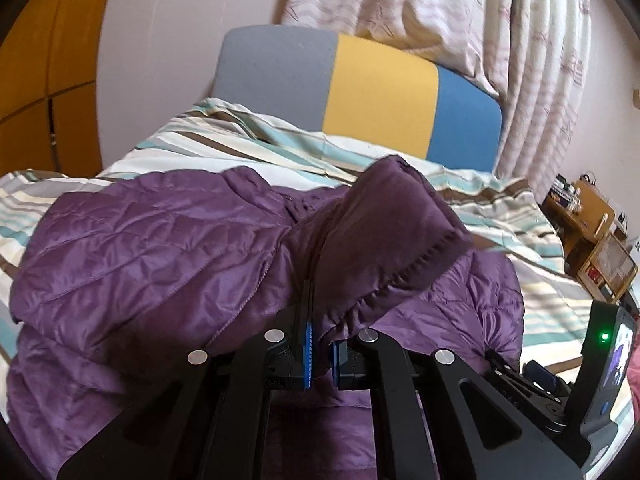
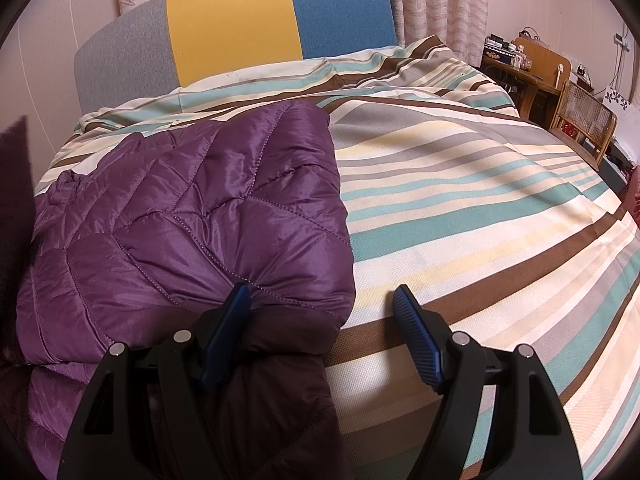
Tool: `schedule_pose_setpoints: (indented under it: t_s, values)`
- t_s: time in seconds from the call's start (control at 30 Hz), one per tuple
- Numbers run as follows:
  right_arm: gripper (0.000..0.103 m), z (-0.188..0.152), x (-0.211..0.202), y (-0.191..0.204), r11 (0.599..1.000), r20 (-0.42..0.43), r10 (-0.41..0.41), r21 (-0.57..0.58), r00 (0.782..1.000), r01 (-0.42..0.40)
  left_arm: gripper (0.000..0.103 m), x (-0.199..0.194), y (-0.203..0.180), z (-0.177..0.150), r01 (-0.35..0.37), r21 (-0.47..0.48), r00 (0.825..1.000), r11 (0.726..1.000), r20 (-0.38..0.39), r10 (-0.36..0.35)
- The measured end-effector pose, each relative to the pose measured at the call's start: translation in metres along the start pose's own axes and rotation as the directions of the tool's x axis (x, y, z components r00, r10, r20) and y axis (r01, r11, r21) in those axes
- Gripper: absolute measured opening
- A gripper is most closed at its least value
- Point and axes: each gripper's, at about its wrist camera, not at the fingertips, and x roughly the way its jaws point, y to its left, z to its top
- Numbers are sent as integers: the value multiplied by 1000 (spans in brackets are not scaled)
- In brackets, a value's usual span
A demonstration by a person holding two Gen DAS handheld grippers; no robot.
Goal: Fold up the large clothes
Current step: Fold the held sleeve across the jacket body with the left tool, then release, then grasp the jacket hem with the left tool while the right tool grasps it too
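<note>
Lying across the near left part of the bed [image 2: 460,208], the purple quilted jacket [image 2: 192,220] has its right edge running from near the headboard [image 2: 232,24] toward the camera, and to the right of that edge the striped duvet is bare all the way to the bed's far side. In the left wrist view the left gripper [image 1: 320,344] has its jaws pressed together on a fold of the jacket beside the sleeve [image 1: 384,232], which arches up over the jacket's body with its gathered cuff hanging toward the jaws. The right gripper [image 2: 320,300] stands with its jaws wide apart at the jacket's near right corner: the left blue pad [image 2: 224,336] lies against the purple fabric, the right pad [image 2: 418,344] is over bare duvet, and nothing is pinched between them. The right gripper's body, with a green light and a small screen, shows at the right edge of the left wrist view [image 1: 608,360]. No container sits on the bed. The headboard is panelled grey, yellow and blue against a pale wall, with patterned curtains [image 1: 520,40] behind. A wooden desk [image 2: 532,68] with small clutter and a cane-backed chair [image 2: 584,120] stand past the bed's right side.
</note>
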Motion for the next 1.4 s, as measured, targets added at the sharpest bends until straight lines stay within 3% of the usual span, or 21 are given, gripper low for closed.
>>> schedule_pose_setpoints:
  t_s: [0.07, 0.13, 0.17, 0.2, 0.27, 0.37, 0.53, 0.6, 0.63, 0.73, 0.83, 0.93, 1.0, 1.1, 1.2, 1.3, 1.4]
  values:
    - [73, 0, 0, 0, 1000, 0, 2, 2, 1000, -2, 6, 11, -7, -3, 2, 28, 999, 1000, -38, -1]
    - [73, 0, 0, 0, 1000, 0, 2, 2, 1000, -2, 15, 18, -10, -6, 4, 46, 998, 999, -66, -1]
    - [74, 0, 0, 0, 1000, 0, 3, 3, 1000, -3, 30, 20, -11, -8, 21, 55, 997, 998, -80, -17]
    - [74, 0, 0, 0, 1000, 0, 2, 2, 1000, -2, 56, 19, -11, -9, 46, 60, 995, 997, -89, -40]
    - [74, 0, 0, 0, 1000, 0, 2, 2, 1000, -2, 88, 9, -12, -12, 92, 71, 993, 993, -74, -87]
    - [74, 0, 0, -1, 1000, 0, 3, 4, 1000, -3, 89, -17, -12, -16, 105, 103, 994, 989, 3, -106]
    - [74, 0, 0, 1, 1000, -1, 4, 6, 1000, -4, 90, -48, 18, -16, 100, 110, 994, 989, 23, -103]
    - [74, 0, 0, 0, 1000, -1, 6, 7, 1000, -6, 90, -51, 40, -14, 42, 75, 999, 996, 27, -44]
    - [74, 0, 0, 0, 1000, 0, 7, 8, 1000, -7, 90, -50, 56, -12, -21, 53, 1000, 998, 21, 20]
    - [74, 0, -5, 2, 1000, 23, 6, 6, 1000, -6, 90, -44, 98, -8, -203, -9, 979, 979, 1, 203]
    - [70, 1, -31, 9, 999, 127, 24, -26, 992, -21, 90, -35, 132, -13, -265, -66, 964, 962, -31, 263]
    - [66, 5, -57, 39, 985, 186, 116, -146, 976, -89, 90, -22, 166, -27, -190, -223, 979, 956, -117, 168]
    - [63, 9, -69, 69, 959, 179, 215, -227, 960, -172, 90, -23, 169, -27, -177, -237, 982, 955, -107, 155]
    - [56, 15, -73, 120, 907, 156, 302, -351, 940, -233, 90, -23, 169, -27, -175, -232, 982, 957, -106, 153]
    - [50, 16, -56, 157, 882, 104, 310, -402, 945, -245, 90, -21, 174, -30, -158, -255, 984, 954, -116, 132]
    - [50, 15, -17, 172, 903, 21, 236, -374, 972, -211, 91, -19, 174, -32, -142, -271, 986, 952, -122, 113]
    - [51, 7, 12, 167, 916, -40, 227, -330, 973, -227, 92, -16, 174, -32, -139, -269, 986, 953, -130, 107]
